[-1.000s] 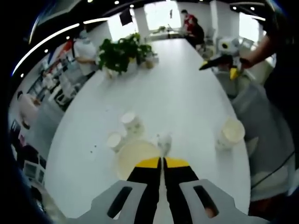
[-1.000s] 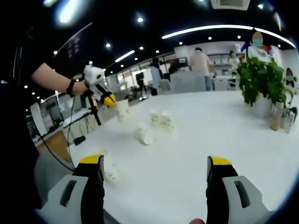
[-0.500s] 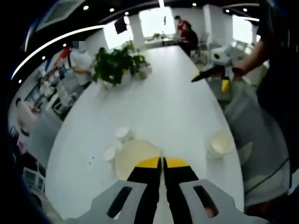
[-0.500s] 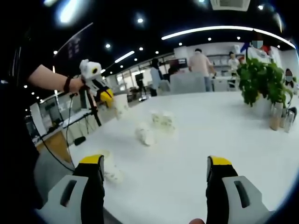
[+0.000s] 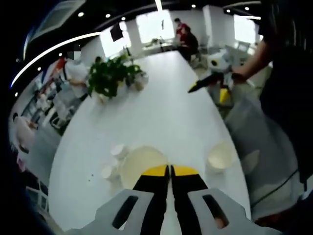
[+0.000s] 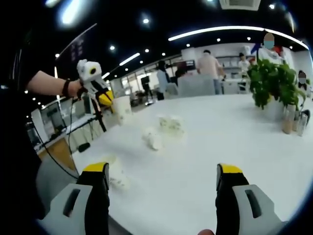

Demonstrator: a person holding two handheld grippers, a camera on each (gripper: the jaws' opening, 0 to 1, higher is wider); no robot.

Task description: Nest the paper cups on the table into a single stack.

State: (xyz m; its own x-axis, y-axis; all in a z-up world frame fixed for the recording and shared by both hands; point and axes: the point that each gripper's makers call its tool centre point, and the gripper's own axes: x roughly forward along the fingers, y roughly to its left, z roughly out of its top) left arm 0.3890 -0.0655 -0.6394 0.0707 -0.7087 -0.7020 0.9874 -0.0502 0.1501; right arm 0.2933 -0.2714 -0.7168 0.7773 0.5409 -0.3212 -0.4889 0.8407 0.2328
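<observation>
My left gripper is shut on the rim of a cream paper cup, whose wide mouth faces the camera. Below it, two small cups stand on the white table, and another cup sits near the table's edge. In the right gripper view the left gripper holds that cup in the air at the left. My right gripper is open over the table with nothing between its jaws. A cluster of cups, one lying cup and a nearer cup rest on the table.
A potted plant stands at the table's far side, the same plant showing at the right in the right gripper view beside small bottles. People stand in the background. The right gripper hovers past the table edge.
My left gripper has risen with the cup in it, so the cups on the table look smaller and farther. The right gripper has stayed still and open.
</observation>
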